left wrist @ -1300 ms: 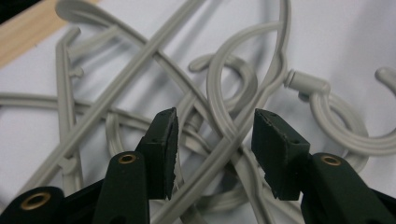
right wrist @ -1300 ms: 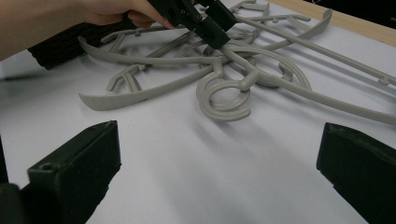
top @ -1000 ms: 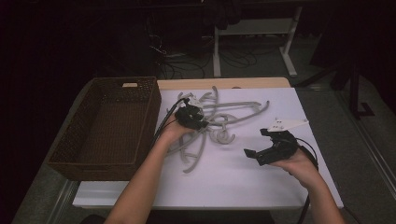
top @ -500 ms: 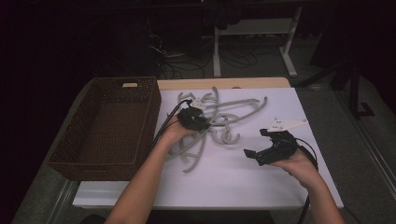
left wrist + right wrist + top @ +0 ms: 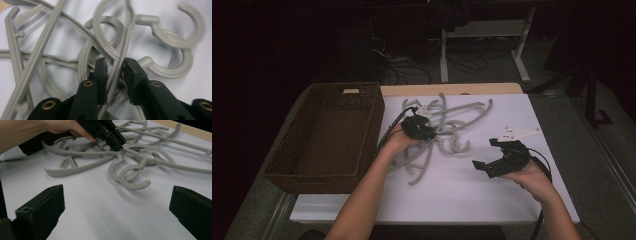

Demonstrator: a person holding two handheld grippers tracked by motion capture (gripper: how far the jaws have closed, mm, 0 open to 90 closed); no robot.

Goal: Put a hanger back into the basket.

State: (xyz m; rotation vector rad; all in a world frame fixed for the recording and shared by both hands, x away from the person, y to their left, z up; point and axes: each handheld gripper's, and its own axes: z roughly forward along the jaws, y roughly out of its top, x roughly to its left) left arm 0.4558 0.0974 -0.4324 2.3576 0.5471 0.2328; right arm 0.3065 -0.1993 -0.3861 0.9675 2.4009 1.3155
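Several grey plastic hangers [image 5: 455, 121] lie tangled on the white table cover [image 5: 462, 195]. My left gripper [image 5: 428, 131] reaches into the pile from the left. In the left gripper view its jaws [image 5: 115, 68] straddle one thin hanger bar [image 5: 117, 65]; they have just been closing, and a thin gap remains beside the bar. Two hooks [image 5: 180, 50] curl just beyond. The left gripper [image 5: 115, 142] also shows in the right gripper view, at the hangers' junction. My right gripper [image 5: 486, 152] rests right of the pile, open, with bare cover between its jaws [image 5: 117, 192].
A dark brown wicker basket [image 5: 373, 116] stands at the table's left side, close to the left forearm. A wooden table edge [image 5: 452, 89] shows behind the cover. Beyond the table are desk legs and cables on a dark floor.
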